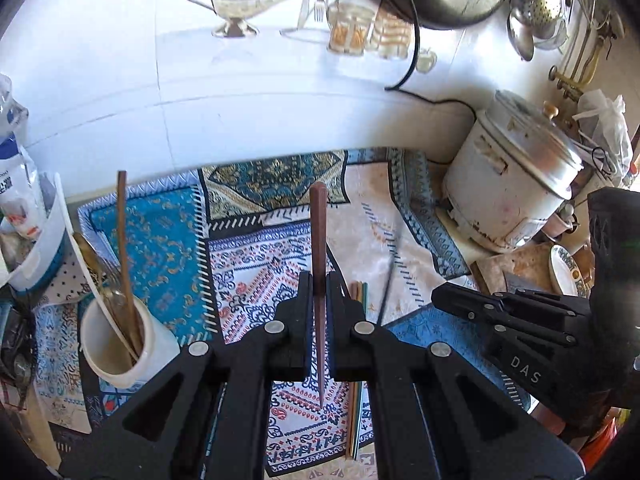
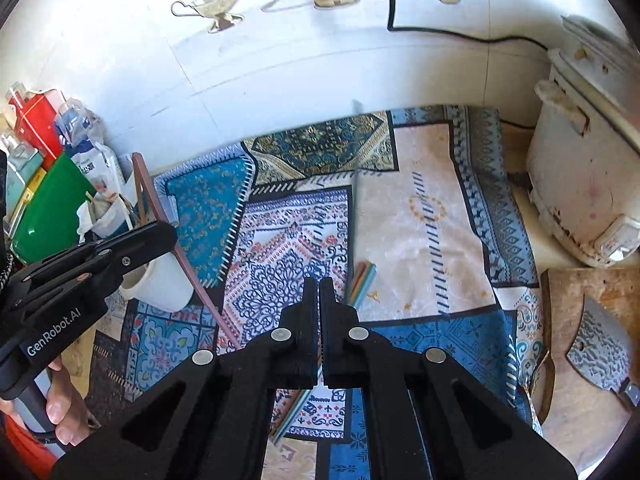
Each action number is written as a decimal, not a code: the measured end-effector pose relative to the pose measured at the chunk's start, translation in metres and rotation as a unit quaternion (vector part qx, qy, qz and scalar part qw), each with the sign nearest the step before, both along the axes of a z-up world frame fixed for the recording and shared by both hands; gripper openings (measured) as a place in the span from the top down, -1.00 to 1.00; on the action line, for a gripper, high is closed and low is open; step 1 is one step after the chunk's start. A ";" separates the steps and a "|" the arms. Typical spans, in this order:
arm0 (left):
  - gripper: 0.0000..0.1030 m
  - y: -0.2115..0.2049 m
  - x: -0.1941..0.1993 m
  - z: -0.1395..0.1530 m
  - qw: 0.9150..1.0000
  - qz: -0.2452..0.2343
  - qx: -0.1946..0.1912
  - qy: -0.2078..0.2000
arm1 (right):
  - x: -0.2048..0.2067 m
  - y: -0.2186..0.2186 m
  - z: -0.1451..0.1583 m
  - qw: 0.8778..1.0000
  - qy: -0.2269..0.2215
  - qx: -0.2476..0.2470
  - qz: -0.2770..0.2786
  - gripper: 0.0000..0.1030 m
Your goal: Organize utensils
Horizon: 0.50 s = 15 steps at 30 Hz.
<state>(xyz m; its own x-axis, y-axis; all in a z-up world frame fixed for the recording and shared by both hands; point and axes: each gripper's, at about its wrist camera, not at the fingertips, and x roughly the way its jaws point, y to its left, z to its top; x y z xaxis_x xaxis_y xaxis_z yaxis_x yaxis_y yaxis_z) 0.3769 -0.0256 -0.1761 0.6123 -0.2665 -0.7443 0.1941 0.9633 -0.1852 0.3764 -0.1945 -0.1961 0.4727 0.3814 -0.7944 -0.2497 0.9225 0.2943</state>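
Brown chopstick [image 1: 319,240]: being held upright in the centre of the left wrist view, pinched between the closed jaws of the left claw [image 1: 319,280], its thick end pointing toward the upper middle of the frame and its tip hanging free above the patterned cloth [image 1: 168,240].

Thin grey-green chopstick [image 2: 355,200]: blurred, rising from the jaws of the right claw [image 2: 320,284] toward the upper middle of the right wrist view; that claw is closing fully on it, so far as the blur allows.

Bundle of coloured chopsticks [image 2: 362,280]: lying on the cloth just right of centre, partly hidden under the right claw; not yet sorted.

White cup [image 1: 120,344]: standing at the lower left of the left wrist view, already holding a long wooden chopstick [image 1: 124,248] and what appears to be a metal spoon or fork.

Progress, as judged: partway. Some utensils are sitting in the cup, two sticks are being carried clear of the tabletop, and the coloured bundle is waiting.

Surroundings: a white rice cooker [image 1: 516,176] at right, a cleaver [image 2: 600,344] on a wooden board at lower right, a hand [image 2: 60,412] at lower left gripping the left claw's handle.
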 end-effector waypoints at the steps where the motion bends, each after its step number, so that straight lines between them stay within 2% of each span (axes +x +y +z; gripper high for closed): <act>1: 0.92 0.003 -0.001 0.003 1.000 0.001 -0.003 -0.004 | 0.000 0.001 0.001 1.000 0.000 0.000 0.003 0.98; 8: 0.92 0.021 -0.005 0.013 1.000 0.020 0.001 -0.020 | 0.009 -0.004 -0.017 0.999 0.037 -0.006 -0.010 0.94; 12: 0.92 0.032 -0.008 0.014 0.999 0.034 0.003 -0.021 | 0.025 -0.010 -0.039 0.997 0.064 -0.044 -0.023 0.55; 15: 0.92 0.038 -0.010 0.011 0.999 0.043 0.004 -0.019 | 0.043 -0.017 -0.058 0.994 0.080 -0.070 -0.029 0.48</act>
